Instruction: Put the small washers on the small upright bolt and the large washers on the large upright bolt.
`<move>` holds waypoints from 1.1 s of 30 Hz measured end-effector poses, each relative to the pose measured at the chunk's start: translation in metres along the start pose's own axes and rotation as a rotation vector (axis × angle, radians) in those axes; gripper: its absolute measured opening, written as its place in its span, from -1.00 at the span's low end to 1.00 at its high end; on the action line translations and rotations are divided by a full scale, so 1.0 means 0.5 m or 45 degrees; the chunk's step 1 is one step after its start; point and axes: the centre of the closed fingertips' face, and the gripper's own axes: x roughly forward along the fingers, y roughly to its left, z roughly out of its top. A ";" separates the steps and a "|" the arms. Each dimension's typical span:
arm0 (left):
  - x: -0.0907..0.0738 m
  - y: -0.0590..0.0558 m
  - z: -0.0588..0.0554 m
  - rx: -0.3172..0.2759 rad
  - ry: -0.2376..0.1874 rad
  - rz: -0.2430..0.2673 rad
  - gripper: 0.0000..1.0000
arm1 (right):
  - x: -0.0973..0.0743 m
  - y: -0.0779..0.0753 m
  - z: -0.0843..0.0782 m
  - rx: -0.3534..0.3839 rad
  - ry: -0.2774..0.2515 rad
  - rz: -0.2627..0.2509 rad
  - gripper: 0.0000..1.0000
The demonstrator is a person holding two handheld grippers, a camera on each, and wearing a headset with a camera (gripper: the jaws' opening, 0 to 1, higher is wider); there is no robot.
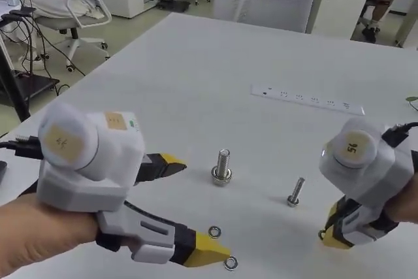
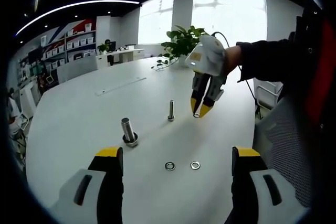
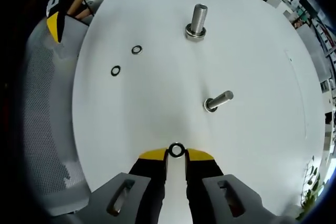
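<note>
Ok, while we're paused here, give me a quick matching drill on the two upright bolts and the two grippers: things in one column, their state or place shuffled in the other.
Things
1. large silver upright bolt
2. small silver upright bolt
3. left gripper
4. right gripper

States or places
A. shut on a metal washer
B. jaws wide open, two loose metal washers on the white table just ahead
C. thick, with a wide collar at its foot
D. thin, standing between the other bolt and the right gripper

Pairs: 1-C, 2-D, 3-B, 4-A
</note>
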 end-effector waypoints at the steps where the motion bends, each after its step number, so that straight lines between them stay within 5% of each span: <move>1: 0.000 0.000 0.000 0.002 0.001 0.001 0.70 | -0.002 -0.002 0.001 0.001 -0.003 -0.002 -0.71; 12: 0.000 0.000 -0.001 -0.002 0.000 0.003 0.70 | -0.031 -0.017 0.010 -0.001 -0.015 -0.014 -0.71; 33: -0.001 0.003 0.002 -0.003 -0.008 0.006 0.70 | -0.111 -0.041 0.077 -0.083 -0.075 -0.087 -0.71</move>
